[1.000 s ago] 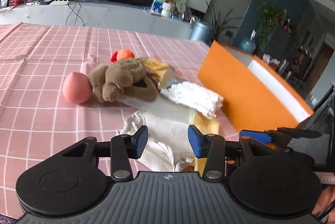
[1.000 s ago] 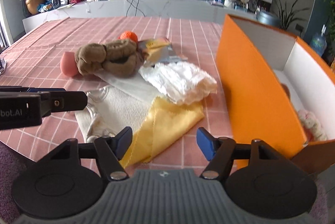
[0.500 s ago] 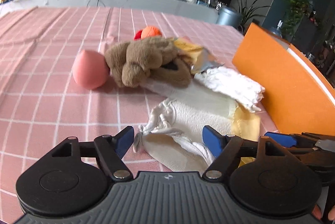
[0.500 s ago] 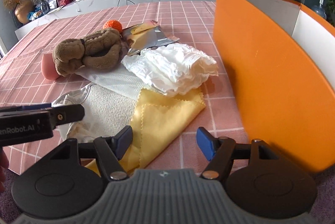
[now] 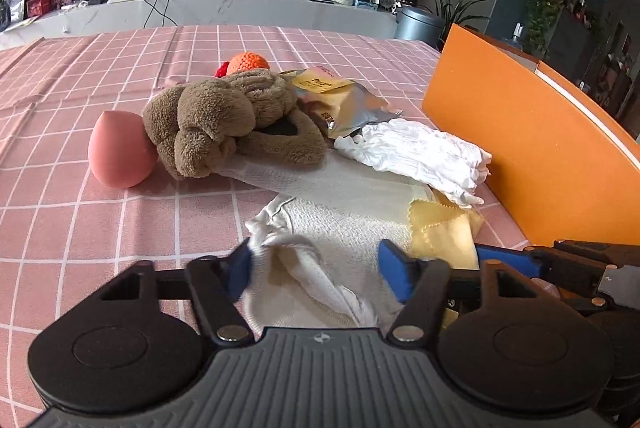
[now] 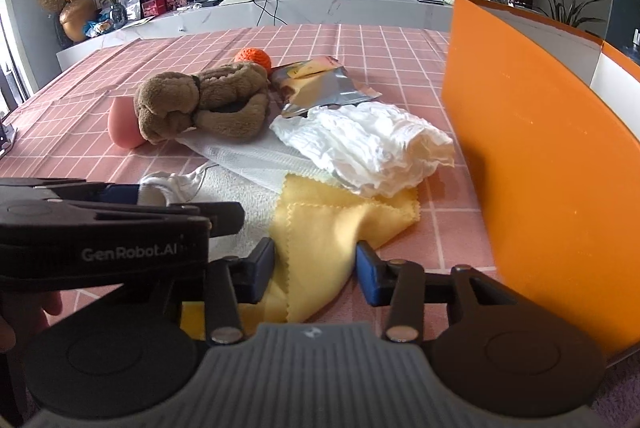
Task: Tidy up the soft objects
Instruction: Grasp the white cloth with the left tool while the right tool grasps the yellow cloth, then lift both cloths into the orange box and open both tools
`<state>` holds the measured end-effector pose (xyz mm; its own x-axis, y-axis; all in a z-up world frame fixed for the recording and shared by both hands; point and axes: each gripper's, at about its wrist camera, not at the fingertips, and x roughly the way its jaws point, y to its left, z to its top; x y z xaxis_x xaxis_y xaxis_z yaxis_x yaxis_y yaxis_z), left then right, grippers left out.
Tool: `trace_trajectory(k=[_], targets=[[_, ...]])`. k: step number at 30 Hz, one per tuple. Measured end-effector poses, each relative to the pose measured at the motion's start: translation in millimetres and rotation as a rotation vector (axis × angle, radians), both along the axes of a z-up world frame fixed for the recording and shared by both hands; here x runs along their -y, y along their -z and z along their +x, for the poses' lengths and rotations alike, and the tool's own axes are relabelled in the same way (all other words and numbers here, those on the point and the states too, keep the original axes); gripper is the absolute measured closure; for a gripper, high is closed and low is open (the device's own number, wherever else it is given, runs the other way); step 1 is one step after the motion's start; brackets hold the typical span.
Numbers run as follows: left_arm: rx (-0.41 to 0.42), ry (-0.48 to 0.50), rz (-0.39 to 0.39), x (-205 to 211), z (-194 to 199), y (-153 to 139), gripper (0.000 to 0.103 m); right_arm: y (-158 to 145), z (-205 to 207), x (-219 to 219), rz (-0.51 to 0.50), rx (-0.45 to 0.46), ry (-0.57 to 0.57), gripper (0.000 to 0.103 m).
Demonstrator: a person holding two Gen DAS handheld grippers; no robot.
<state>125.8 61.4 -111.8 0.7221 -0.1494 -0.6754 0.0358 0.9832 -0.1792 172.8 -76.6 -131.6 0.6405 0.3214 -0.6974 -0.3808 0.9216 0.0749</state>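
So the cream towel is nubby terry, bunched up on the pink checked tablecloth. Left gripper is closing around its crumpled edge; right gripper is closing over the smooth, zigzag-edged yellow cloth.

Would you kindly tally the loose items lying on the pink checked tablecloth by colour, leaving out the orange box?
White or cream: 3 (crumpled white cloth, mesh cloth, towel)
Yellow: 1 (yellow cloth)
Brown: 1 (plush toy)
Pink: 1 (egg-shaped sponge)
Orange: 1 (knitted ball)
Silver: 1 (snack pouch)
Total: 8
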Motion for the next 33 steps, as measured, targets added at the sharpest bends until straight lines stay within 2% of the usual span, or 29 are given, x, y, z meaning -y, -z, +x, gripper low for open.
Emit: trace_trajectory(k=[2,3,6,8,17,26,33], targets=[[0.004,-0.006,0.040,4,-1,-1,0.061,0,0,0,0.001,0.001,0.000,0.065],[0.008,-0.010,0.057,5,-2,-3,0.074,0,0,1,0.008,-0.002,0.006,0.067],[0.018,-0.013,0.106,6,-5,-6,0.080,-2,3,8,0.028,-0.019,0.028,0.085],[0.016,-0.029,0.096,3,-7,-7,0.083,-3,3,14,0.030,-0.027,0.041,0.101],[0.083,-0.027,0.117,2,-21,-31,0.085,-12,-7,20,-0.001,-0.005,0.051,0.102],[0.180,-0.048,0.094,-4,-39,-62,0.085,-35,-24,25,0.010,0.075,0.035,0.102],[0.256,-0.025,0.116,3,-52,-89,0.085,-59,-39,28,0.031,0.154,0.016,0.102]])
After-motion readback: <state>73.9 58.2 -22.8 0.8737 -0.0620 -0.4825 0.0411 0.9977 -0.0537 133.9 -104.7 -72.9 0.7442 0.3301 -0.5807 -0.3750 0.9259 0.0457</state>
